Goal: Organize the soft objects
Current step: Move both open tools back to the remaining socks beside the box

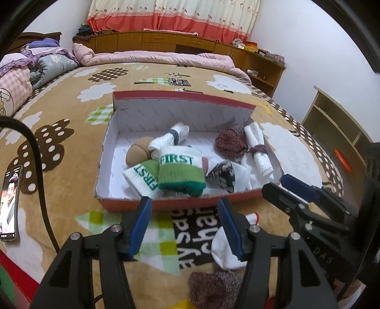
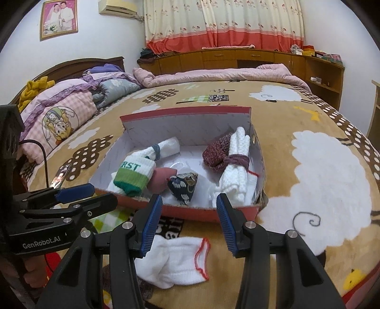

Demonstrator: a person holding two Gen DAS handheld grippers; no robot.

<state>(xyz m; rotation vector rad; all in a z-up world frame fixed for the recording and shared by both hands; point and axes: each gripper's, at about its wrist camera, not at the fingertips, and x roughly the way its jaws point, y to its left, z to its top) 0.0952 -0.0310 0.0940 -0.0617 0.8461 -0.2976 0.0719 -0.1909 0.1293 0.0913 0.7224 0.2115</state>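
Two grippers hover over a patterned brown blanket (image 1: 59,114), both pointing down toward a red-sided cardboard box (image 1: 180,204). Left gripper (image 1: 184,225): jaws stand partly apart with nothing between them; only blanket shows in the gap. Right gripper (image 2: 187,224): jaws likewise partly apart and empty, blue pads clear of any cloth.

Nearest the cameras, on the blanket in front of the box, lies a loose white sock with red trim (image 2: 180,259), flat and unrolled, below the right gripper's gap. In the left wrist view the same sock shows just behind the left gripper's right-hand finger, and a speckled maroon knitted piece (image 1: 213,287) lies nearer still, at the bottom edge.

Further on, the box sits open with its white interior exposed. Contents, left to right: a tan round soft item (image 1: 137,152) by the left wall; white-and-green socks lettered "FIRST" (image 1: 180,171); a rolled white sock with a grey band (image 1: 173,137) behind them; a pink soft item (image 2: 161,178), partly hidden; a dark patterned pouch (image 2: 182,187); a maroon knitted bundle (image 1: 230,142); and a white roll tied with purple yarn (image 2: 237,166) against the right wall.

A phone (image 1: 9,202) lies on the blanket left of the box. Beyond, folded bedding (image 2: 71,104), wooden cabinets (image 2: 237,57) and a curtain (image 2: 223,21).
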